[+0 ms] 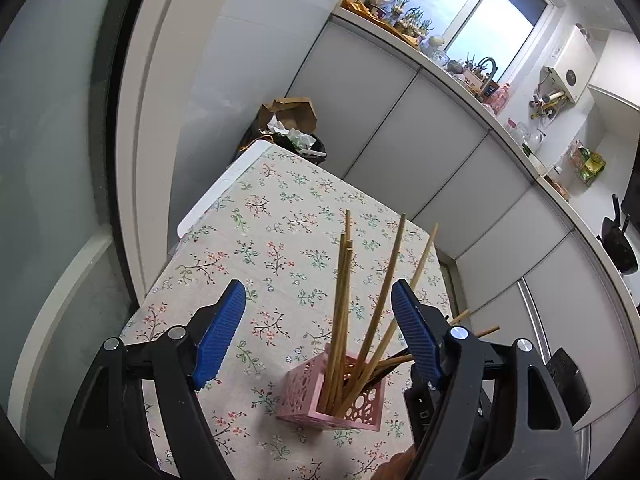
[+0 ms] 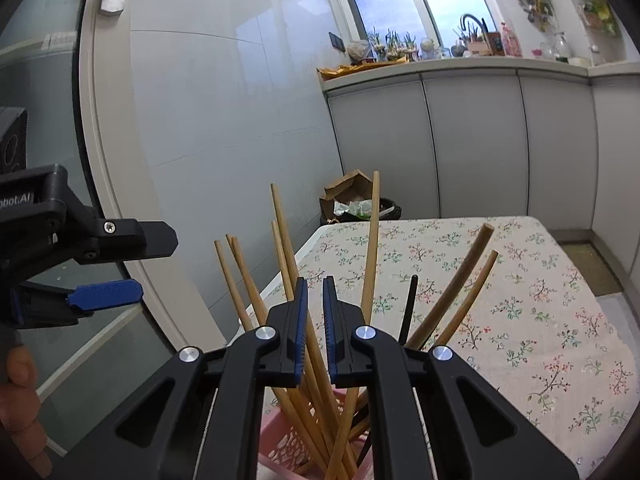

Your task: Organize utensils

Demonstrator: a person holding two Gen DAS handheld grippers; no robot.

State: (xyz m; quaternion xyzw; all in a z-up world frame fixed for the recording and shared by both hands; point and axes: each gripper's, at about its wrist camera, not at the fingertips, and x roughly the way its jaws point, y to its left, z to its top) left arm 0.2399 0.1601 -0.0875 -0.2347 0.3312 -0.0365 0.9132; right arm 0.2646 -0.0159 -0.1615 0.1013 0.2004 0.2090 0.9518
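A pink cut-out holder [image 1: 304,392] stands on the floral tablecloth [image 1: 256,240] with several wooden chopsticks [image 1: 342,312] fanned out of it. My left gripper [image 1: 319,286] is open above the holder; its blue pads flank the sticks without touching them. In the right wrist view the same holder [image 2: 280,444] sits just under my right gripper [image 2: 316,284], which is shut with only a thin slit between its pads. The wooden chopsticks [image 2: 370,260] and one black stick [image 2: 410,304] rise behind and beside its fingers; none shows as gripped. The left gripper [image 2: 158,266] appears at the left, open.
A bin with cardboard and paper [image 1: 292,128] stands past the table's far corner. Grey cabinets [image 1: 400,128] under a cluttered counter run along the right. A glass door [image 2: 48,120] is close on the left. A person's hand [image 2: 20,392] holds the left gripper.
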